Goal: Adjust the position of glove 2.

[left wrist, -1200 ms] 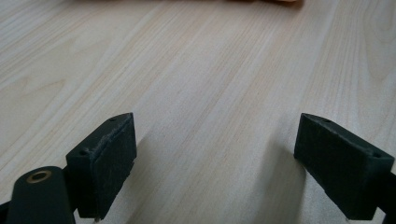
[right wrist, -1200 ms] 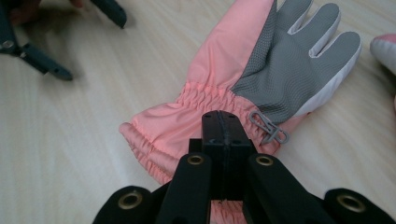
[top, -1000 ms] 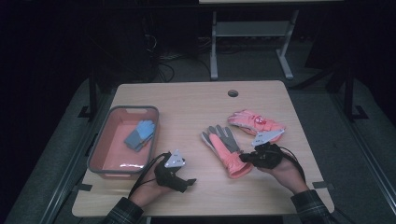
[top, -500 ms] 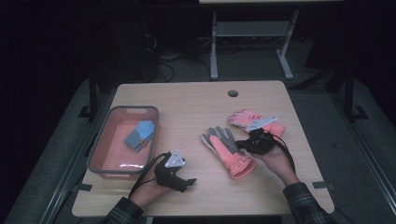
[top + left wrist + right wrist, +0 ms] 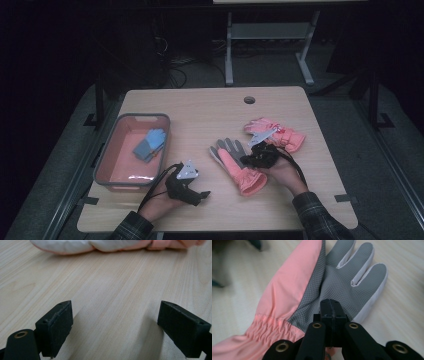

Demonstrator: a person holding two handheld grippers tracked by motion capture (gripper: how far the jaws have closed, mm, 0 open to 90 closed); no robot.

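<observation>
While the right gripper [image 5: 331,315] shows pressed together over the glove's [image 5: 332,282] grey palm, the left gripper [image 5: 120,332] gapes.

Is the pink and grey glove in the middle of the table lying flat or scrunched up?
Flat. The glove lies spread on the table, grey palm up, its fingers straight and fanned apart.

Glove [image 5: 294,302] cuff cut by frame edge — background blurred.

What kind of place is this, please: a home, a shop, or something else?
Probably a lab or workshop set up for recording. A light wooden table with a cable hole stands on dark flooring, tangled cables lie beyond it, and a grey metal frame stands behind. Nothing looks domestic.
</observation>
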